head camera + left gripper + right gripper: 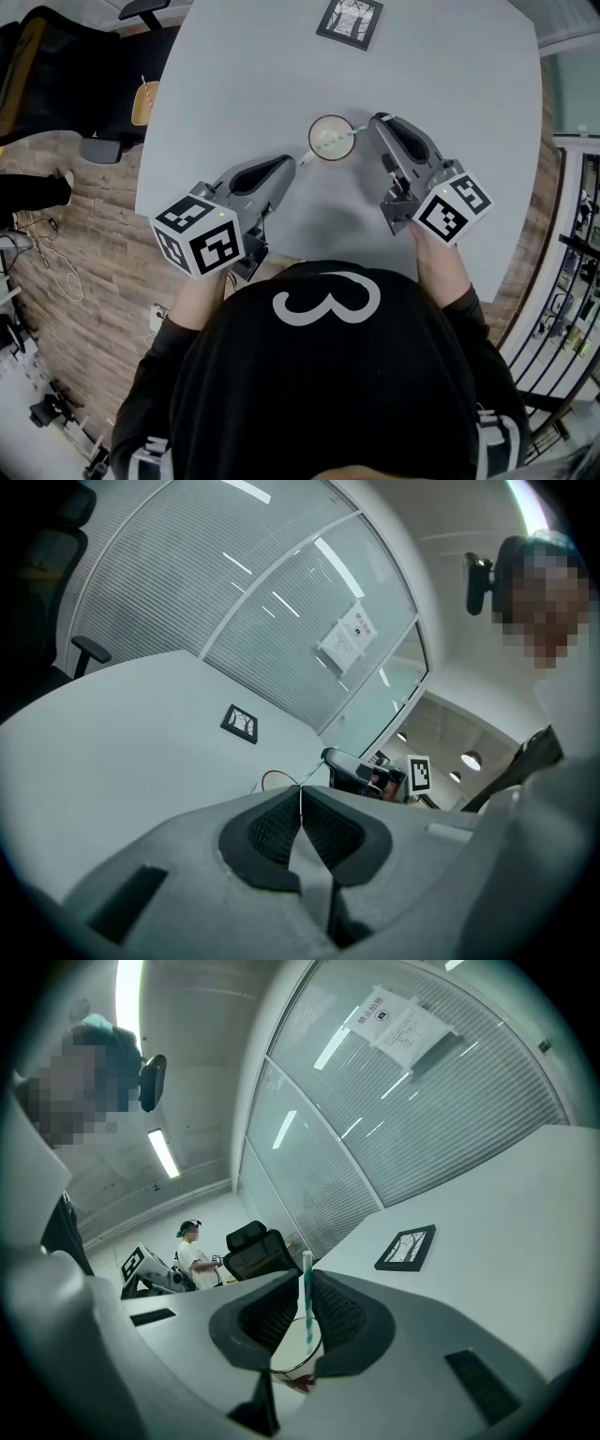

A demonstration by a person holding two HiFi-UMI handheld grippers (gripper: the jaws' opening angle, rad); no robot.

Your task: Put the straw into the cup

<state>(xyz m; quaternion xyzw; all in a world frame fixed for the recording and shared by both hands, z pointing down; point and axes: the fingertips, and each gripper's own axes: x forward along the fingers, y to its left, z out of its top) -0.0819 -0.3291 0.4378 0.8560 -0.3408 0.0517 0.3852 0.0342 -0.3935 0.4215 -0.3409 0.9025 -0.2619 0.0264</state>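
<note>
A white paper cup (313, 139) stands upright on the grey table (244, 75), between the two grippers. A white-and-teal striped straw (348, 132) leans out of it toward the right. My right gripper (378, 120) is shut on this straw; in the right gripper view the straw (306, 1299) stands between the pads with its lower end inside the cup (296, 1370). My left gripper (288, 162) rests just left of the cup with its jaws shut (301, 790). A small white strip (305, 157) shows between its tip and the cup; I cannot tell whether it is held.
A black-framed picture (350, 21) lies flat at the far side of the table. A black office chair (56, 75) stands off the table's left edge over wooden floor. A person (194, 1252) stands far off in the room.
</note>
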